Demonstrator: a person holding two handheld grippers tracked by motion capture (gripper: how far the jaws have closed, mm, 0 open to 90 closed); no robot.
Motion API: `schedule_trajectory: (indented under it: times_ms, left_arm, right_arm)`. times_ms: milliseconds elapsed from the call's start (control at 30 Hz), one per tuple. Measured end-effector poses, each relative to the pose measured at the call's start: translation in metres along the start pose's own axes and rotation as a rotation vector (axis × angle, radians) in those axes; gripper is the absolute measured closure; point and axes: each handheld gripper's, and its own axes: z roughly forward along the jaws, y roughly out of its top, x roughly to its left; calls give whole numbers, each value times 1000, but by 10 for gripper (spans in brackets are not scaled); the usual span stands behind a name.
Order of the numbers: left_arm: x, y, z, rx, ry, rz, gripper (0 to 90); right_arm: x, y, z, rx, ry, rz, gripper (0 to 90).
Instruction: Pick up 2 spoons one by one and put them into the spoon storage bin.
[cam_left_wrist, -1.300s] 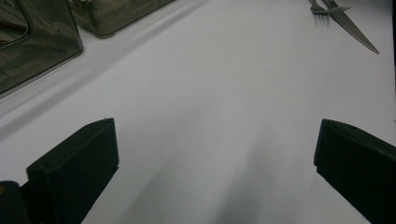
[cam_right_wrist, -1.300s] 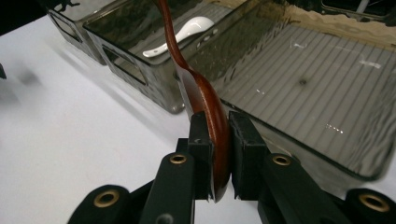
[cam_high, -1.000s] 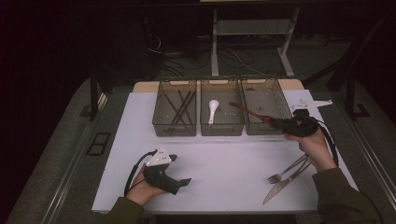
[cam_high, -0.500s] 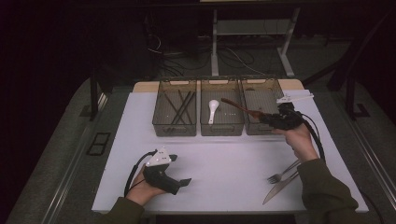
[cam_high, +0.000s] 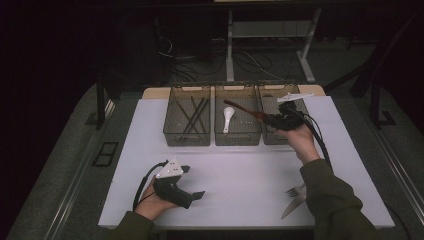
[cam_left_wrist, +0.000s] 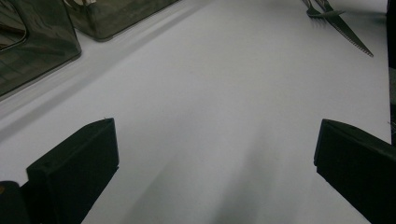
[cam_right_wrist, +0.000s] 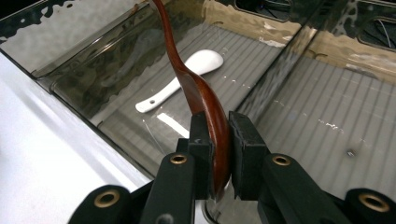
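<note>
Gripping a brown wooden spoon (cam_right_wrist: 205, 100) by its bowl, the right tongs (cam_right_wrist: 219, 140) have their pads pressed on either side of it, closed down to the spoon's thickness. The handle sticks out ahead, up and over the middle bin (cam_high: 238, 136), where a white spoon (cam_right_wrist: 180, 88) lies on the ribbed floor. In the high view the right tongs (cam_high: 274, 120) hang over the wall between the middle bin and the right bin (cam_high: 274, 139), with the wooden spoon reaching left across the middle one.

The left tongs (cam_high: 196, 196) rest on the desk (cam_high: 250, 175) in the person's left hand (cam_high: 150, 202), jaws wide apart with nothing between them, only bare desk ahead.

The left bin (cam_high: 187, 137) holds dark sticks, chopsticks probably, though the view is too dim to be sure. A fork (cam_left_wrist: 322, 11) and a knife (cam_left_wrist: 350, 35) lie together near the front right of the desk, just beside the person's right sleeve (cam_high: 335, 200).

The step in hand looks like sorting cutlery: the wooden spoon is being carried to its bin. Since a spoon already lies in the middle bin, that is the likely target. The next move calls for lowering the spoon inside its walls, letting go once it sits low, then going for the fork or knife.
</note>
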Motion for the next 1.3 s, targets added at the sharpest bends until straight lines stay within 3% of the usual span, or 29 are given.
schedule_trajectory:
  times_ms: [367,667,1000,1300]
  left_arm:
    - [0,0,0,0,-3,2,0]
    - [-1,0,1,2,-3,2,0]
    - [-1,0,0,0,-3,2,0]
    - [-1,0,0,0,-2,1,0]
  right_arm:
    - [13,6,24,37,-10,-6,792]
    - [19,5,33,62,-6,-19,794]
    - [20,5,34,56,5,-14,608]
    - [20,4,20,9,45,-9,498]
